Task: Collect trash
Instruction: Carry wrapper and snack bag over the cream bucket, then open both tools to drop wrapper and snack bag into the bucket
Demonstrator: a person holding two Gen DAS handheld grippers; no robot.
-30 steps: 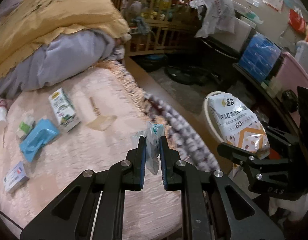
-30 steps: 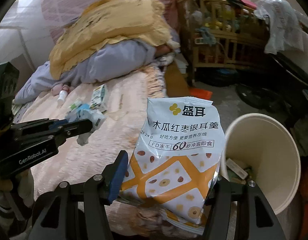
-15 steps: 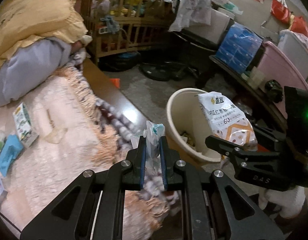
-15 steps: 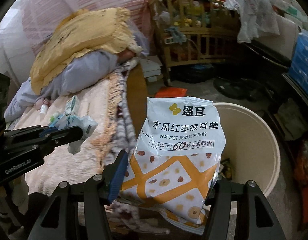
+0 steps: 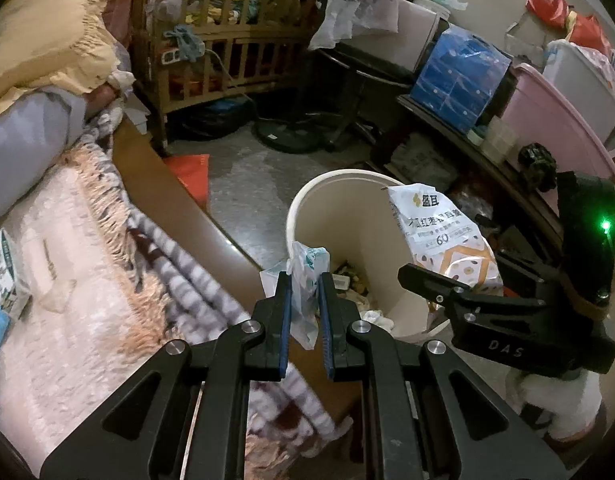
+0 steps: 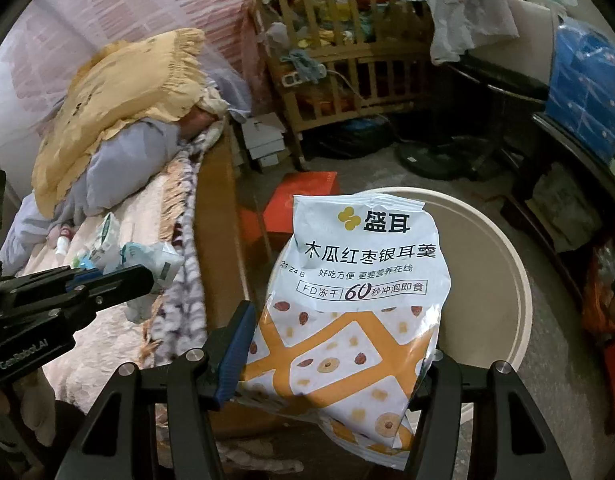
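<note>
My left gripper (image 5: pixel 304 280) is shut on a crumpled clear plastic wrapper (image 5: pixel 305 280) with teal print. It hangs over the near rim of a cream waste bin (image 5: pixel 307 208) on the floor beside the bed. My right gripper (image 6: pixel 335 344) is shut on a white and orange snack bag (image 6: pixel 355 296), held upright in front of the bin (image 6: pixel 487 248). In the left wrist view that bag (image 5: pixel 439 240) sits over the bin's right side. The left gripper (image 6: pixel 147 276) with its wrapper (image 6: pixel 155 264) shows at the left of the right wrist view. Scraps lie at the bin's bottom.
The bed (image 5: pixel 67 280) with a fringed blanket keeps a green-white carton (image 5: pixel 5 272) and other litter. An orange box (image 6: pixel 303 200) lies on the floor by the bed frame. A wooden crib (image 5: pixel 227 48), a fan base (image 5: pixel 287 136) and a cluttered shelf (image 5: pixel 467 140) ring the floor.
Both grippers swung right, off the bed toward the bin. The wrapper now hangs at the bin's rim and the snack bag stands before its mouth. Both grips are unchanged.
</note>
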